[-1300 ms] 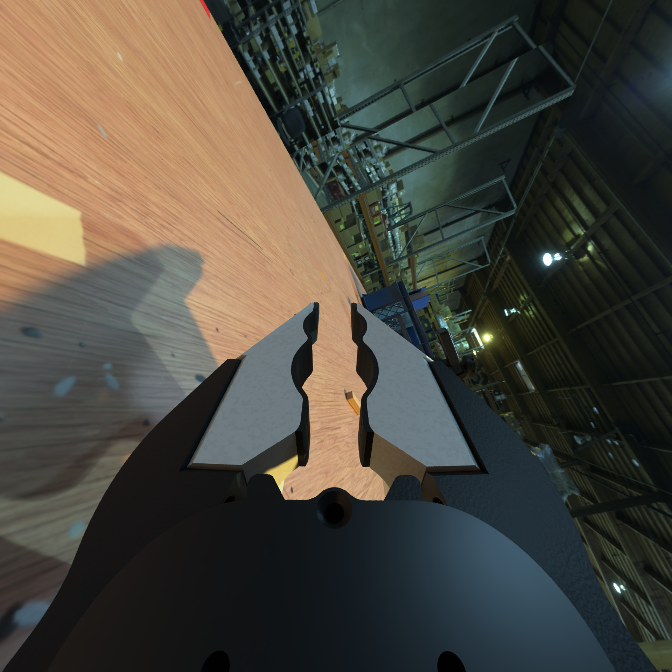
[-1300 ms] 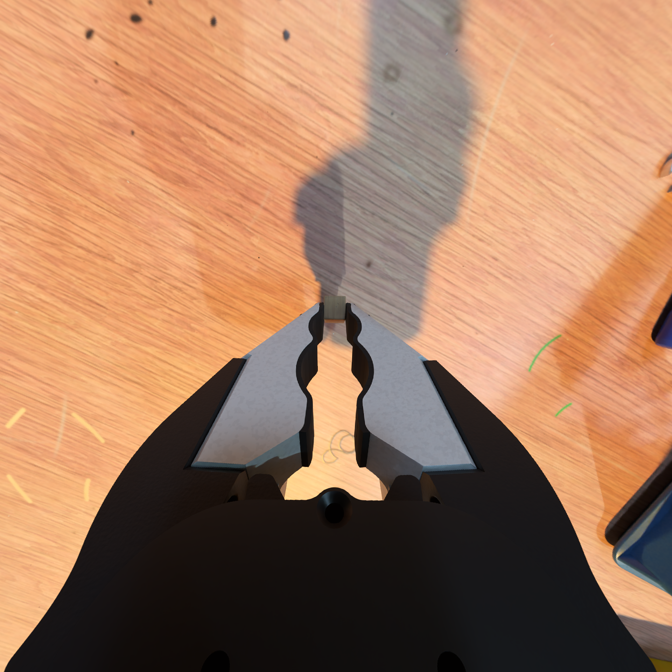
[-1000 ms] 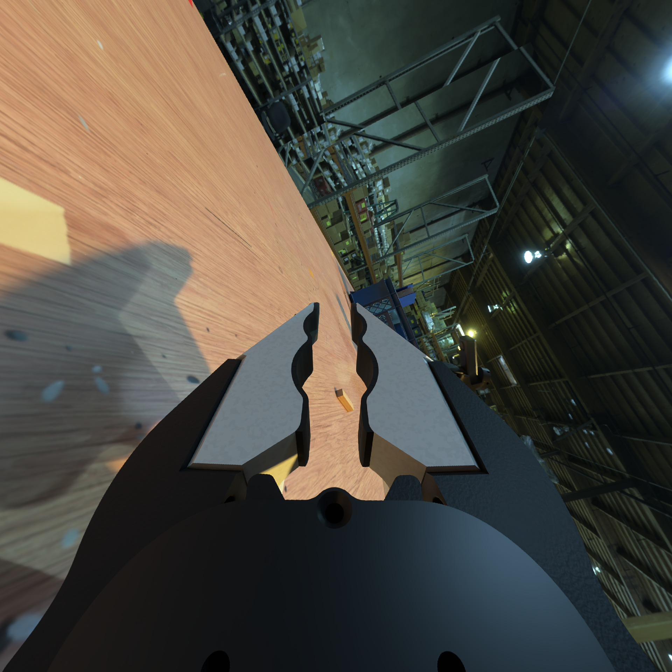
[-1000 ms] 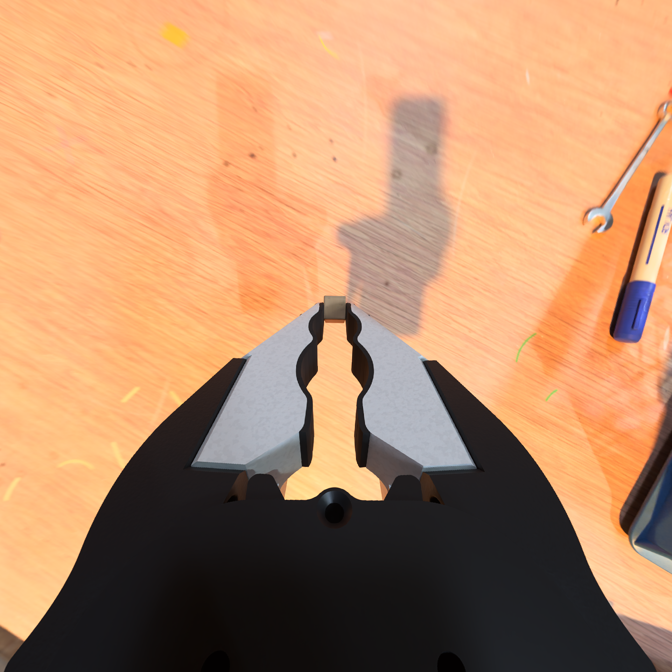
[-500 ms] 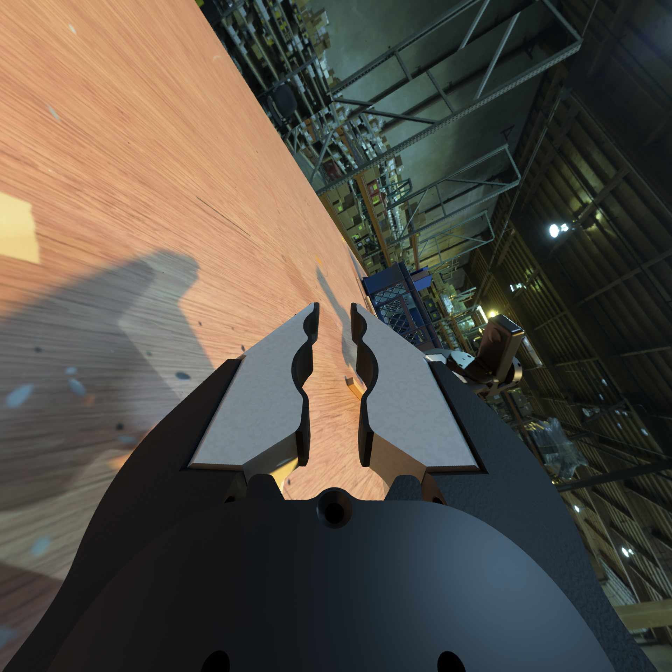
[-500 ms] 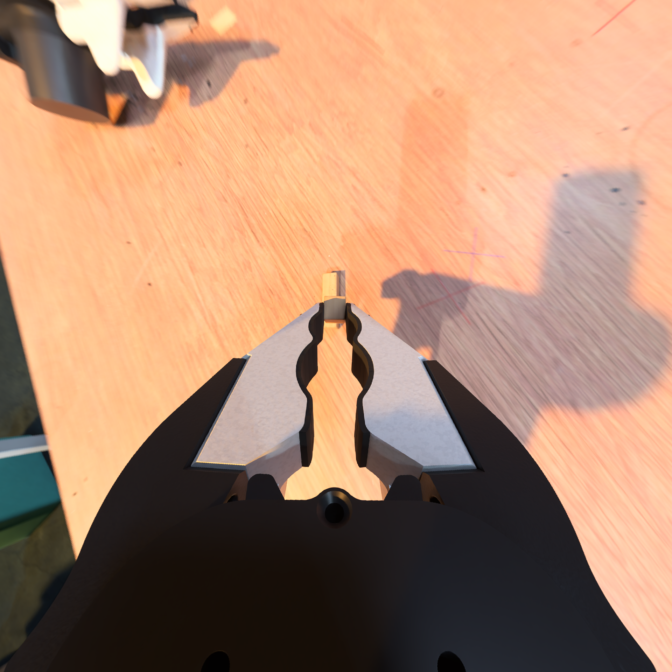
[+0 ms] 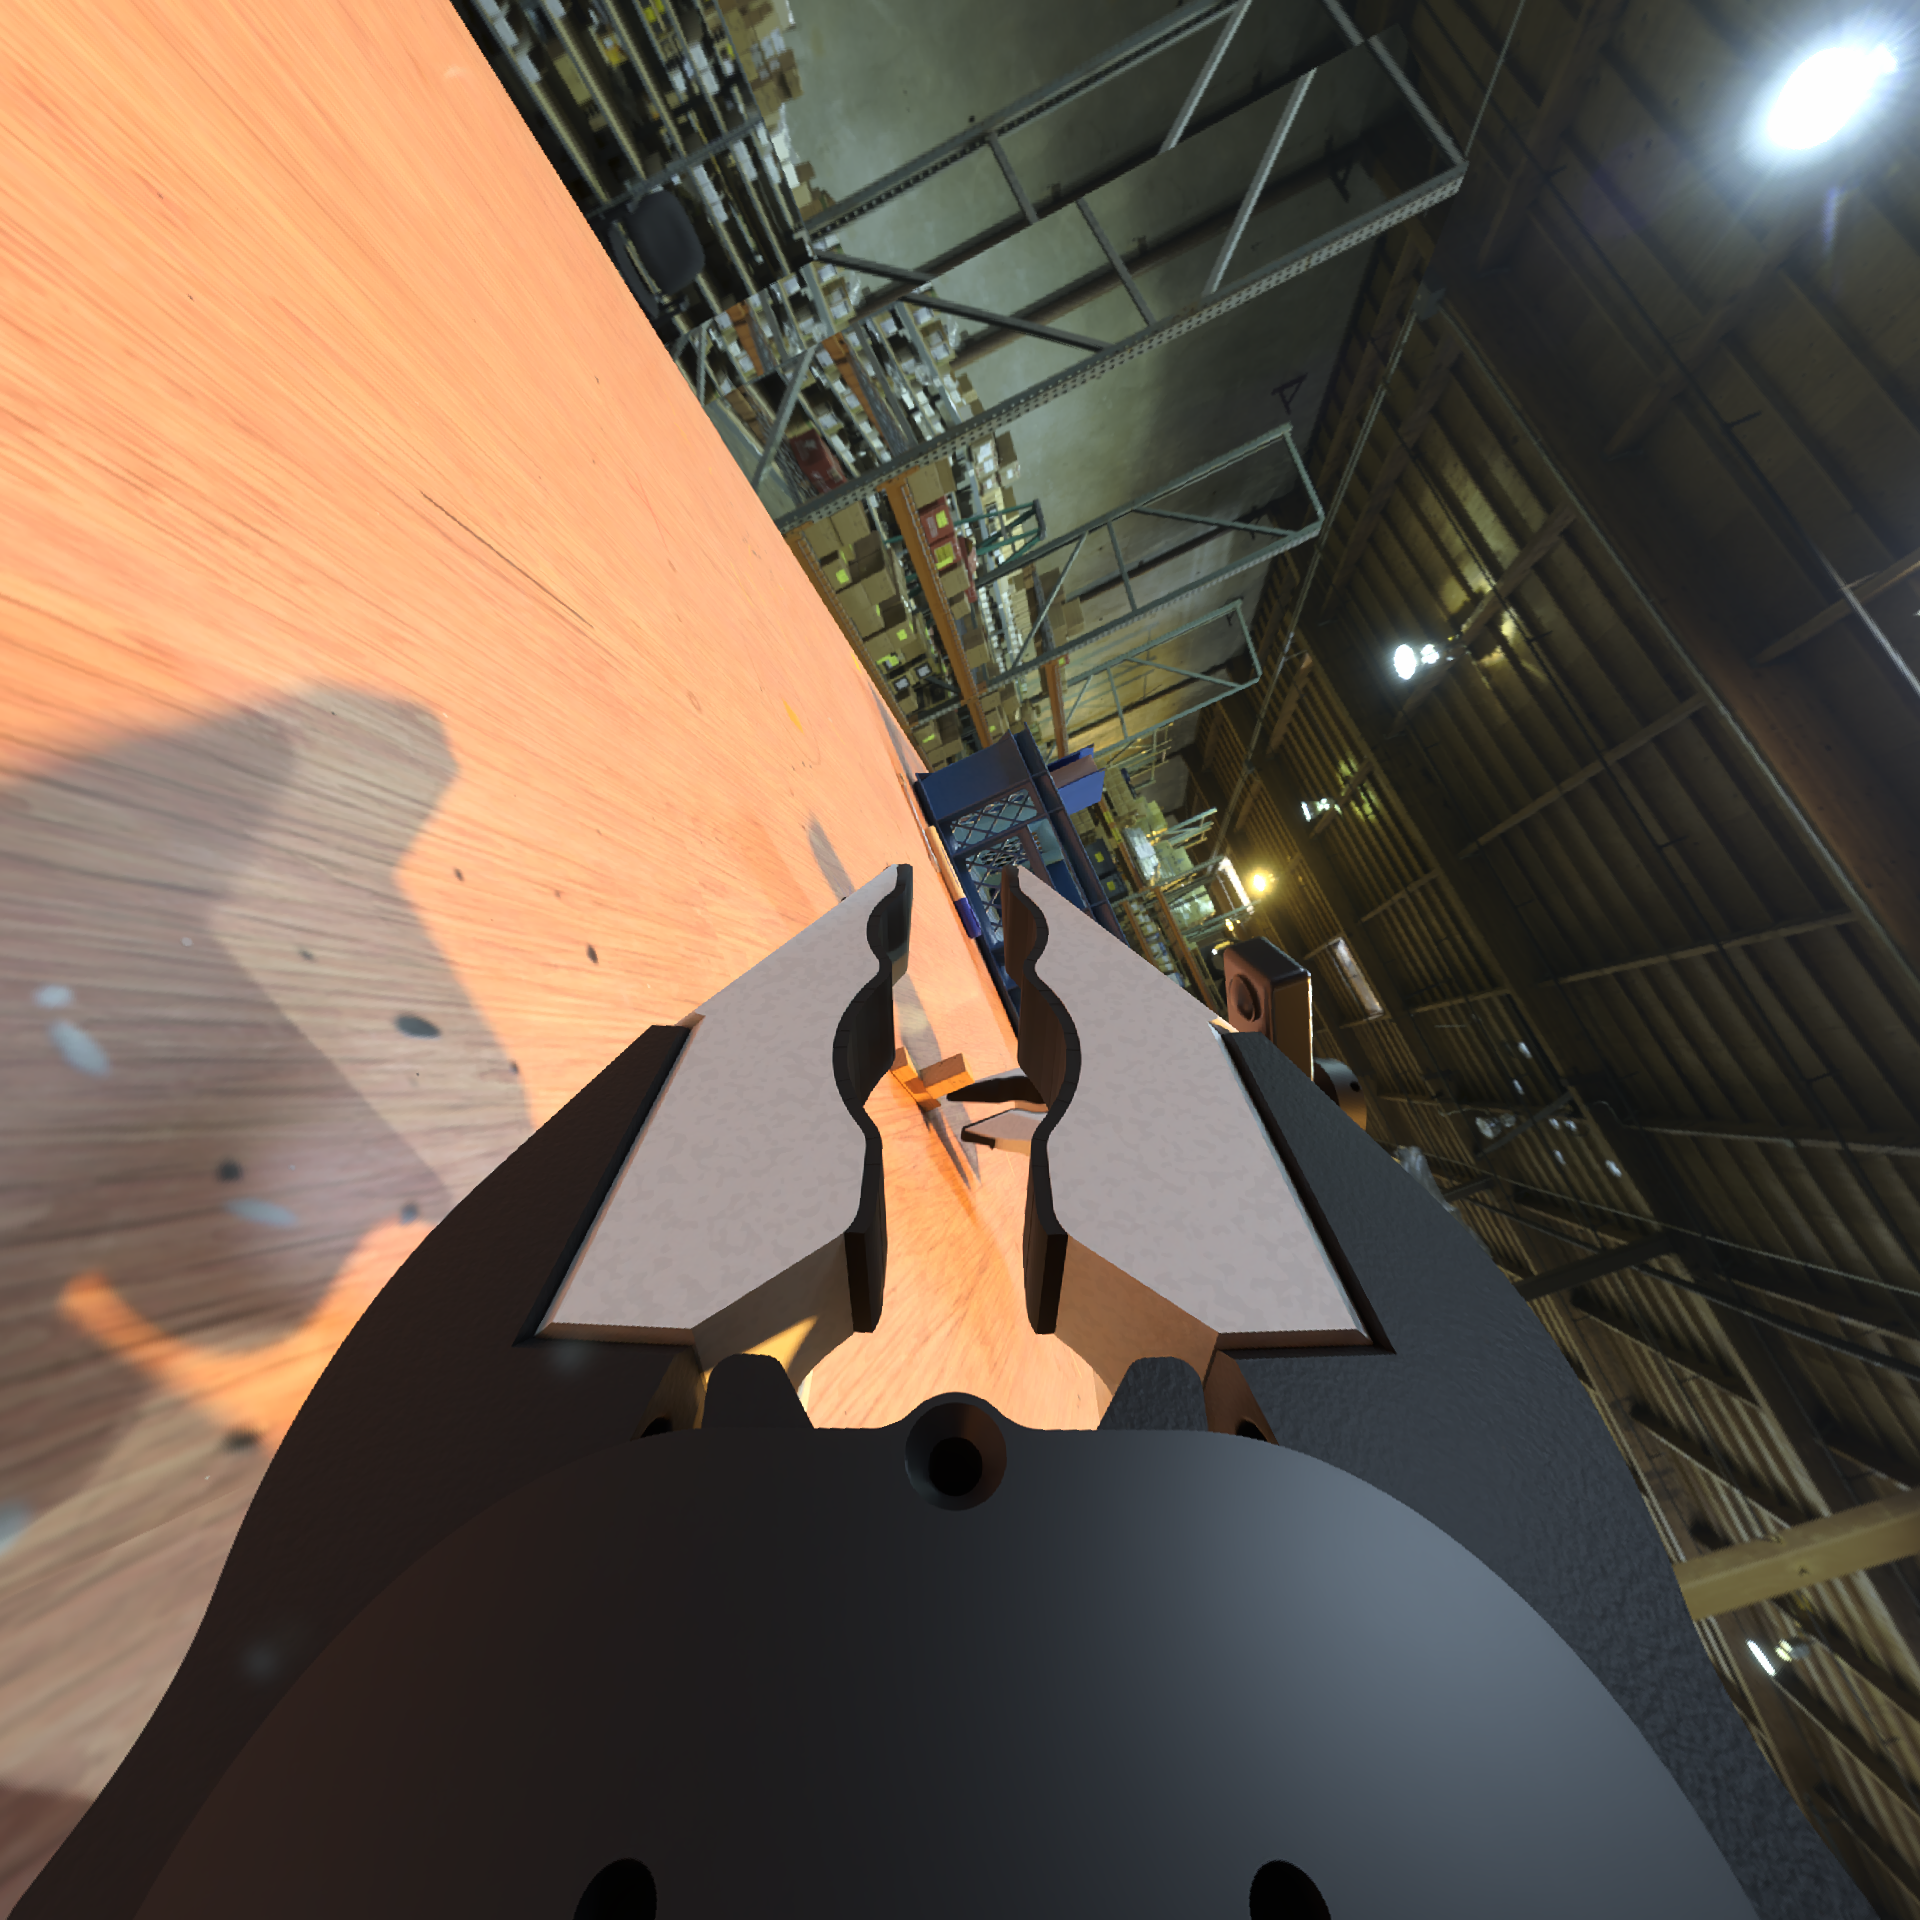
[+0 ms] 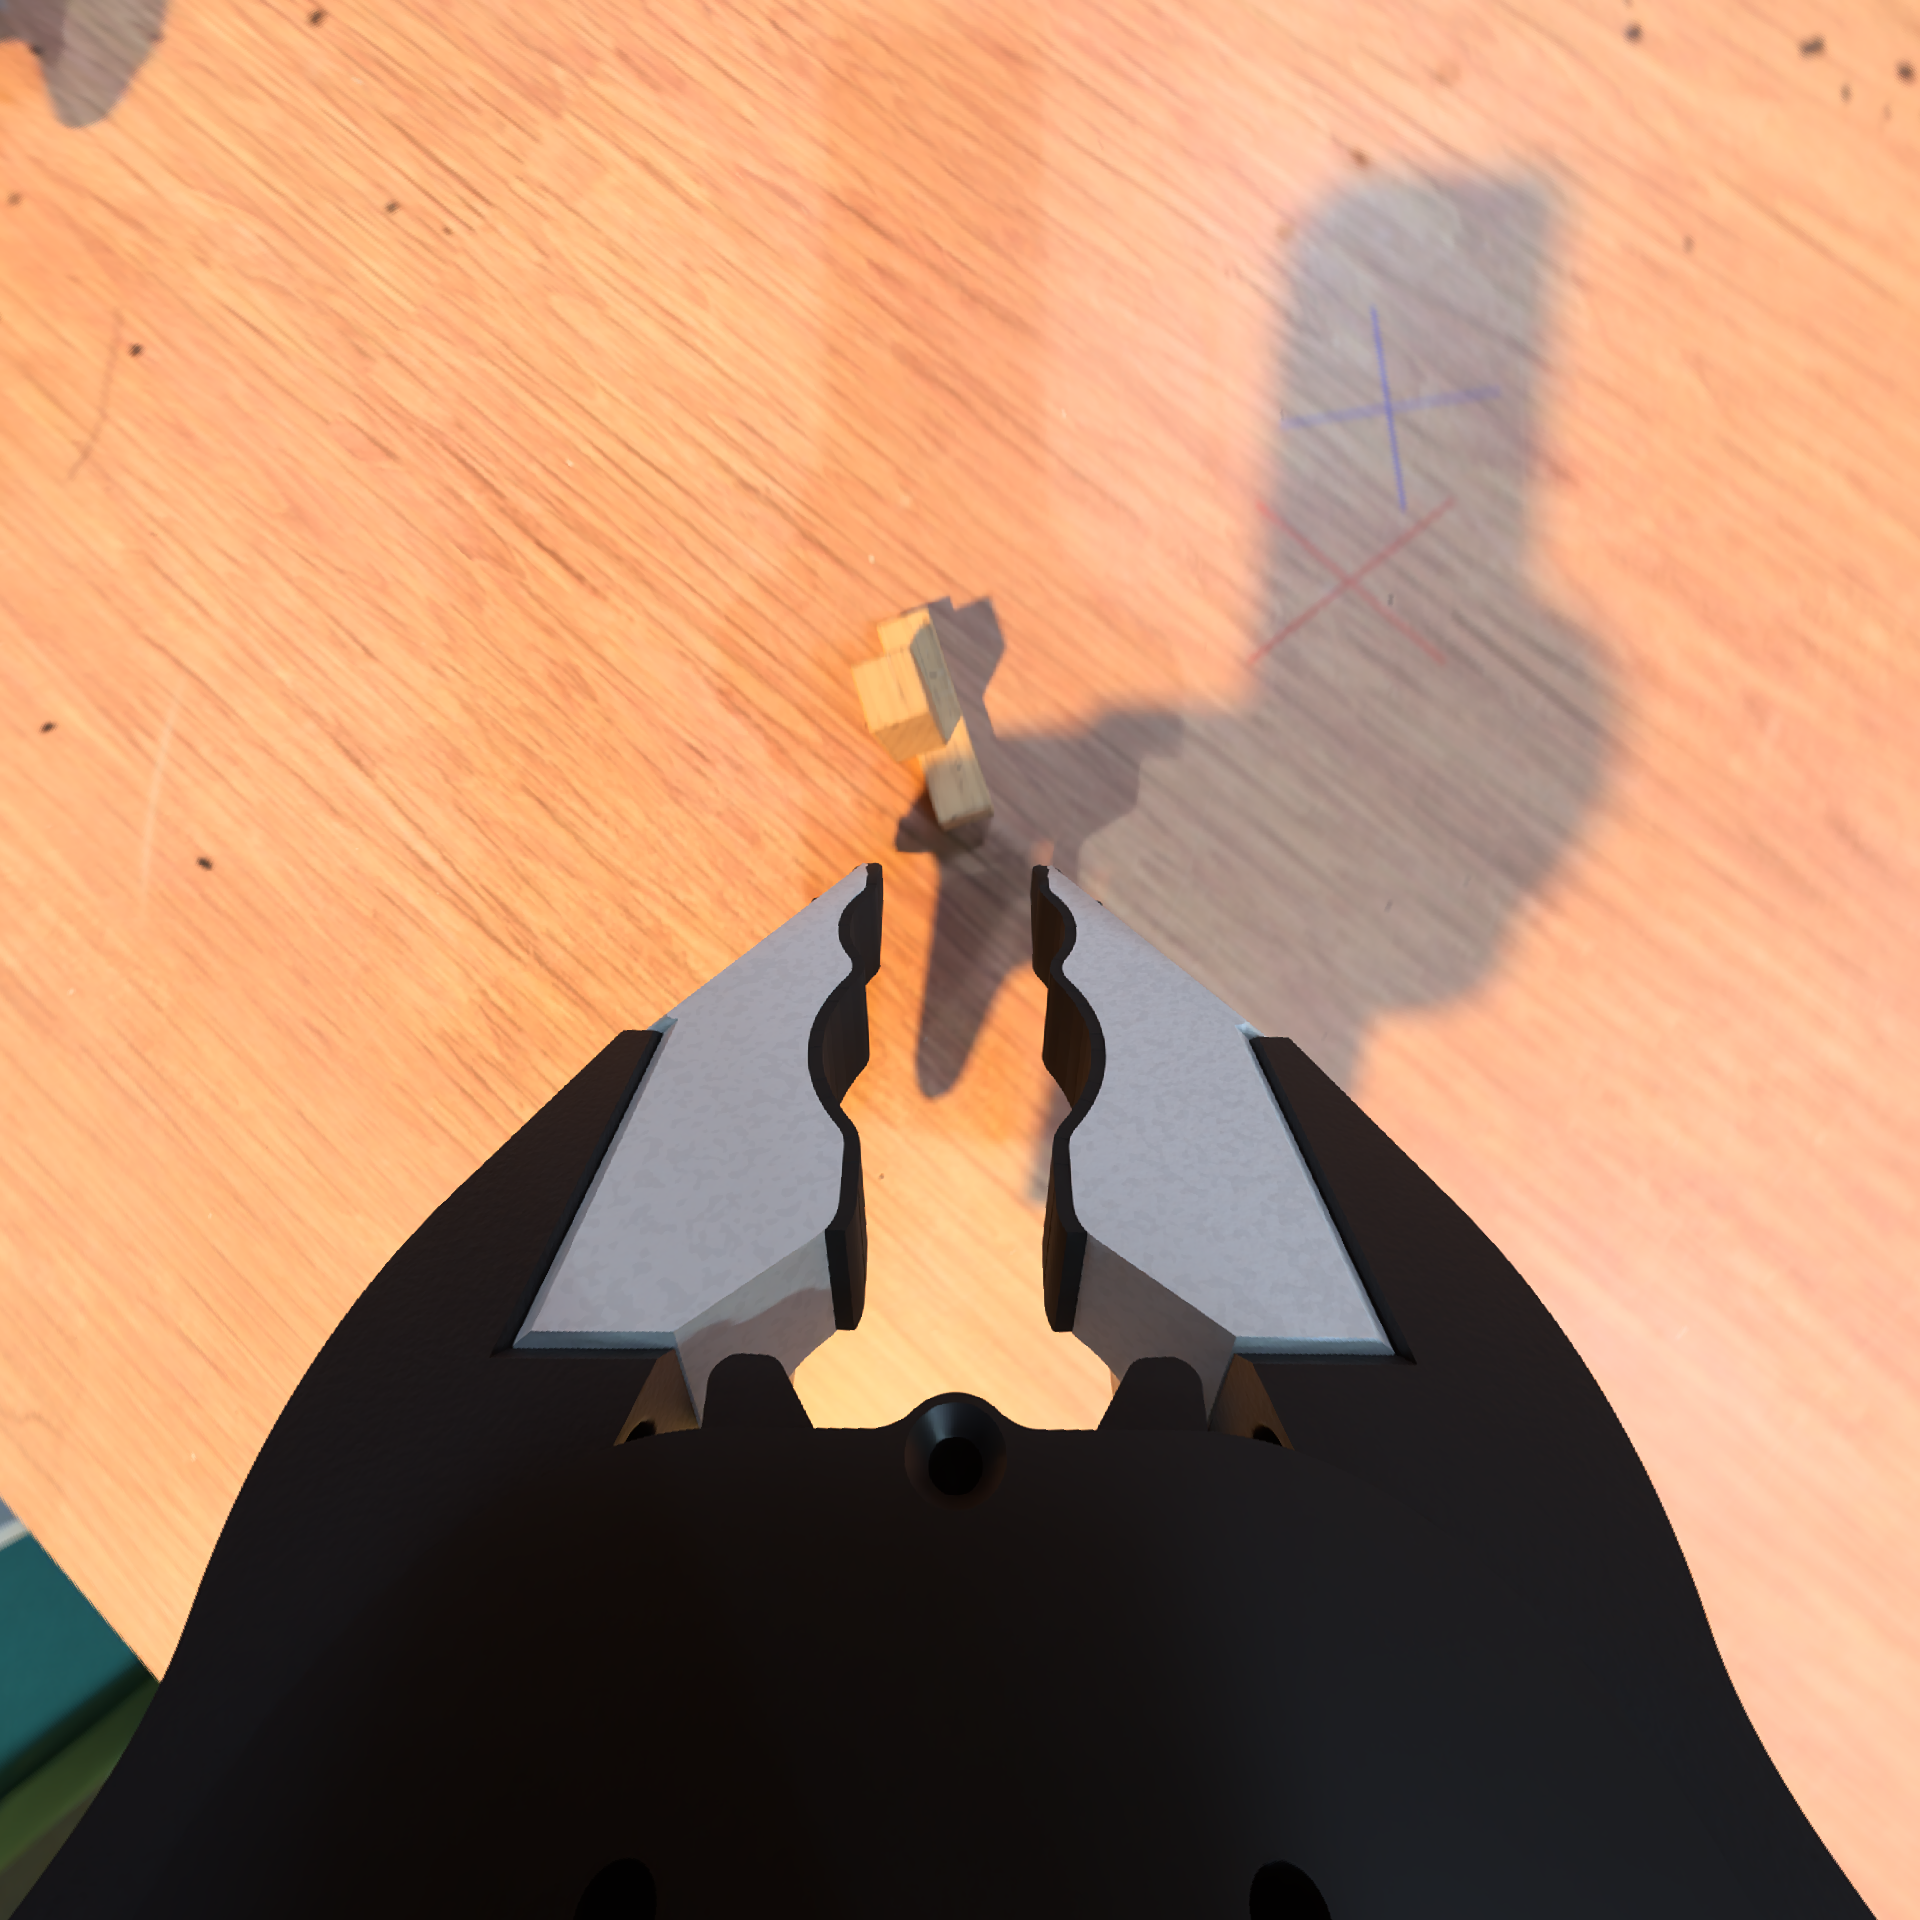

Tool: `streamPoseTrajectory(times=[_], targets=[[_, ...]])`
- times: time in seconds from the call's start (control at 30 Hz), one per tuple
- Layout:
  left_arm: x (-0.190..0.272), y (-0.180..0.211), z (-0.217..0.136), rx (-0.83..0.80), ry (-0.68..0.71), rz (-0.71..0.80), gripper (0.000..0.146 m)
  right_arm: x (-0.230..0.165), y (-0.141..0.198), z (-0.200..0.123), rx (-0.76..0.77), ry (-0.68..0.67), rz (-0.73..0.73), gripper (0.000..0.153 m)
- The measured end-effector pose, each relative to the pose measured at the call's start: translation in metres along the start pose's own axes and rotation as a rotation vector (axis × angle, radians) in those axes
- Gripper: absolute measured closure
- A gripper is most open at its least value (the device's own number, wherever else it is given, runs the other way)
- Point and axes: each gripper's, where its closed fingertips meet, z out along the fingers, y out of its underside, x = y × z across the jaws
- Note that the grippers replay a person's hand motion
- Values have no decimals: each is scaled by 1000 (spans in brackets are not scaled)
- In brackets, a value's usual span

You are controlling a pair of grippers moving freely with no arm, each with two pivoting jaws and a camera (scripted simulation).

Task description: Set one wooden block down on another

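In the right wrist view, a small wooden block lies crosswise on top of a longer wooden block on the wooden table. My right gripper is open and empty, just short of the pair and a little above the table. In the left wrist view, my left gripper hovers low over the table, its jaws a narrow gap apart with nothing between them. Through that gap I see the stacked blocks and the right gripper's fingertips beside them.
A blue cross and a red cross are drawn on the table beyond the blocks. The table's edge runs at the lower left, with a green surface below it. A blue crate stands at the table's far end.
My right gripper carried the small block over to the other block, let it go on top and opened. It now sits back from the pair. The left gripper has barely moved.
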Motion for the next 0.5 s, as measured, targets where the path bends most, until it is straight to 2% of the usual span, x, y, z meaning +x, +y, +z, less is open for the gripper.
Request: streamPoseTrajectory(times=[0.13,0.27,0.37,0.5], targets=[[2,1,-1,-3,19,-12,129,-4,8,2,17,111,37,128],[5,2,-2,-3,38,-24,129,-4,8,3,-2,187,-43,138],[7,3,-4,0,50,-30,129,-3,3,0,4,190,-80,141],[8,4,-5,1,55,-31,129,-14,-21,-19,126,125,-129,140]])
